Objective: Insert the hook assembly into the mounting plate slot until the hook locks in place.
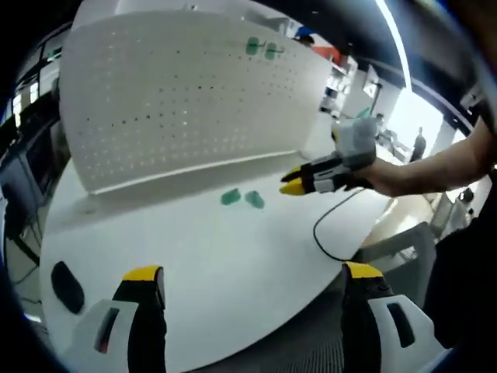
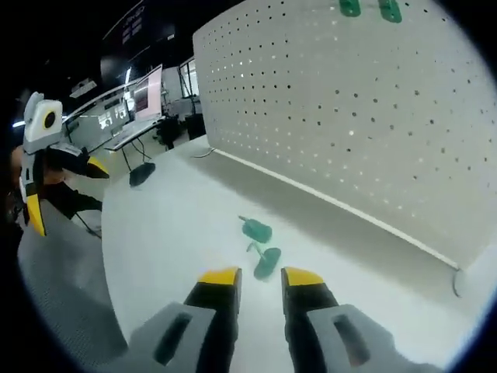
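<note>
Yellow-tipped jaws of the right gripper [image 2: 252, 278] rise from the bottom centre of the right gripper view, standing a narrow gap apart with nothing between them. In the left gripper view, the left gripper [image 1: 252, 273] shows its jaws spread wide at the lower left and lower right, likewise empty.

Largest item: the white pegboard [image 2: 365, 116], upright along the far edge of the white table [image 2: 171, 225], filling the upper right of the right gripper view. Two green hooks [image 2: 369, 9] are already mounted at its top edge; in the left gripper view they appear at upper centre [image 1: 262, 50].

Two loose green hooks lie on the table, well apart from the board. In the right gripper view one [image 2: 256, 230] sits mid-frame and the other [image 2: 266, 262] lies just above the right jaw tips, near but not touching. In the left gripper view both [image 1: 242, 199] lie at centre, far above the jaws, with the right gripper's tips pointing at them from the right.

Risks, as judged:
- The hooks are small and lie flat; a closing pinch could skid one across the smooth table.
- The two lie near each other; reaching for one may knock the other.
- A grip at a poor angle would leave the prongs misaligned with the holes, so the hook would not lock.

A dark oval object [image 1: 67, 286] lies at the lower left of the left gripper view.
</note>
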A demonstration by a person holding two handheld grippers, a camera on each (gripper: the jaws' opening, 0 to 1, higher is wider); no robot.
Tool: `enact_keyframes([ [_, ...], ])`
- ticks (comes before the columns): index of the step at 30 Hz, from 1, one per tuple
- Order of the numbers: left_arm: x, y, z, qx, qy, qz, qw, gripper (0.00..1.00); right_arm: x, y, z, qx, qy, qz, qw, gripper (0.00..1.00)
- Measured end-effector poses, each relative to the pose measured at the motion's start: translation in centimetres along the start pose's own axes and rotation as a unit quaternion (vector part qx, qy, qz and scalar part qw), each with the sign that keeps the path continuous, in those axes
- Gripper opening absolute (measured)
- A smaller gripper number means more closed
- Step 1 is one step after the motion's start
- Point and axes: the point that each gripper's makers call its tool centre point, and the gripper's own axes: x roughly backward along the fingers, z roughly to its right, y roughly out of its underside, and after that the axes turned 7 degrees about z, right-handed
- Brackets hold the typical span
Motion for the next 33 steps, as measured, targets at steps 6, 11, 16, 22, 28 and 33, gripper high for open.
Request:
enact_keyframes([
  [6,0.2,0.0,-0.2,0.004,-0.002,-0.001,1.0,0.96,-1.8,0.3,0.2,0.001,-0.014,-0.017,0.9998,0.14],
  [11,0.2,-0.1,-0.7,0.009,-0.007,-0.001,0.9999,0.95,-3.2,0.6,0.3,0.017,-0.03,-0.033,0.9989,0.14],
  [16,0.1,-0.1,-0.9,0.015,-0.01,-0.002,0.9998,0.94,-4.4,0.6,0.1,0.028,-0.043,-0.047,0.9976,0.14],
  [22,0.0,0.0,-1.0,0.018,-0.009,-0.005,0.9998,0.93,-5.7,0.5,-1.2,0.047,-0.076,-0.063,0.994,0.14],
  [28,0.0,-0.1,-1.1,0.019,-0.009,-0.005,0.9998,0.93,-6.7,0.3,-2.3,0.059,-0.108,-0.072,0.9898,0.11],
  [33,0.1,-0.1,-1.2,0.019,-0.011,-0.005,0.9997,0.92,-7.4,0.5,-2.7,0.062,-0.123,-0.082,0.9871,0.08],
])
